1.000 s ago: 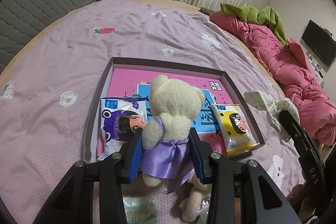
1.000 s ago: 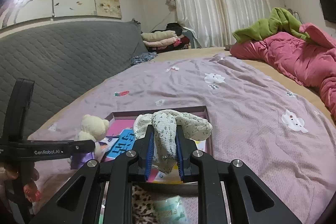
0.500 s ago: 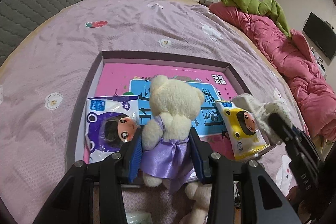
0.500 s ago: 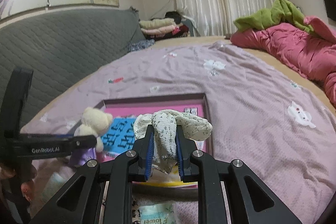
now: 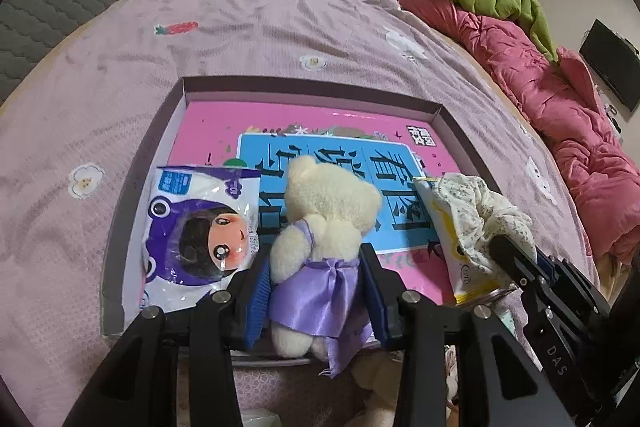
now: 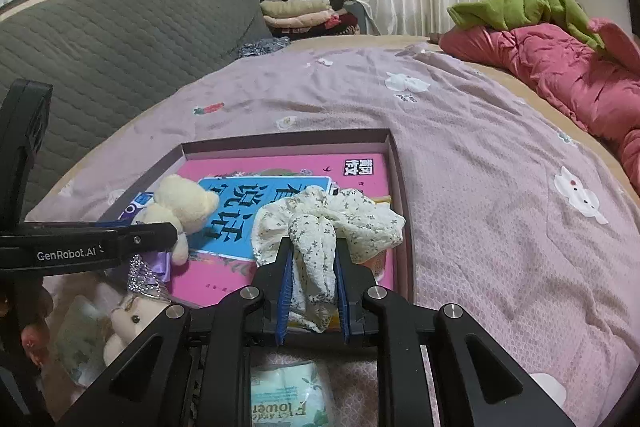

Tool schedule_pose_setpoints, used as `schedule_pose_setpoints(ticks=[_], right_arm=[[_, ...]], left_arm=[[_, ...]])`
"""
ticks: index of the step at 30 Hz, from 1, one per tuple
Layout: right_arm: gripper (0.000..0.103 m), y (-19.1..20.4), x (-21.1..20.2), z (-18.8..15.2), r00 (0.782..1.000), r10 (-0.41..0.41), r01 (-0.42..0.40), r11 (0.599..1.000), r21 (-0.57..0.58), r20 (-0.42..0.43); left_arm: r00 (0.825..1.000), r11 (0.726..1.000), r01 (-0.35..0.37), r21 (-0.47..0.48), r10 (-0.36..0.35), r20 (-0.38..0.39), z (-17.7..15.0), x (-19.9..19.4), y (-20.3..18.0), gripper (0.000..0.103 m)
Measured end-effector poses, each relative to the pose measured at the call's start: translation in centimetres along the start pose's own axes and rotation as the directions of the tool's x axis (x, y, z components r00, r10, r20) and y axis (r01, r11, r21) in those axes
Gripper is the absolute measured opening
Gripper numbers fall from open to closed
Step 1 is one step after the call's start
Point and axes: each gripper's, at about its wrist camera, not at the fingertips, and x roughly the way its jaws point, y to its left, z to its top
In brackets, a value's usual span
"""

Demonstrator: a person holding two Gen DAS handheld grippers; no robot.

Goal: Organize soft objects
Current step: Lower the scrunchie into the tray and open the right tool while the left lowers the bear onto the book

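Left gripper [image 5: 316, 279]: jaws closed on the waist of the cream teddy bear [image 5: 324, 227], blue pads pressing its purple satin skirt; the bear sits upright at lower centre of the left wrist frame, over the near edge of the box.
Right gripper [image 6: 312, 279]: jaws clamped on the floral cloth bundle [image 6: 328, 223], which bulges above the pads at centre of the right wrist frame.
Box [image 5: 312, 89]: shallow mauve cardboard tray on the lilac bedspread [image 5: 240, 27], mid-frame, floor covered by a pink and blue printed sheet.
Already in the box: purple cartoon tissue pack [image 5: 200, 227] at lower left; yellow cartoon pack [image 5: 452, 235] at lower right, partly under the cloth bundle.
Outside the box: small crowned doll [image 6: 128, 311] at lower left of the right wrist frame, green "Flower" tissue pack [image 6: 288, 395] at bottom centre.
Step in hand: likely setting both soft items into the tray.
Doing it well: lower the bear into the free blue middle between the two packs, feet down to the floor before opening, so it does not tip onto the purple pack.
Cloth: whether it touches the yellow pack is unclear; place it toward the bare far right corner instead.
Spacing: keep the two grippers apart while opening; they sit close at the tray's near edge.
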Motion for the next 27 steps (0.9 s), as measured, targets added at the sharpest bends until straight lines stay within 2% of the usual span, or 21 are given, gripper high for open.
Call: schedule_pose_setpoints(ticks=[16, 21, 27], right_arm=[[0.023, -0.5, 0.0, -0.4, 1.000, 0.007, -0.006, 1.000, 0.017, -0.029], [0.029, -1.0, -0.2, -0.4, 1.000, 0.015, -0.014, 0.999, 0.035, -0.027], [0.030, -1.0, -0.3, -0.4, 1.000, 0.012, -0.011, 0.999, 0.031, -0.018]], left_arm=[[1.000, 0.999, 0.011, -0.044, -0.011, 0.001, 0.1, 0.7, 0.3, 0.042], [1.000, 0.998, 0.017, -0.063, -0.016, 0.006, 0.5, 1.1, 0.6, 0.042], [1.000, 0.998, 0.024, -0.063, -0.024, 0.009, 1.0, 1.6, 0.8, 0.043]])
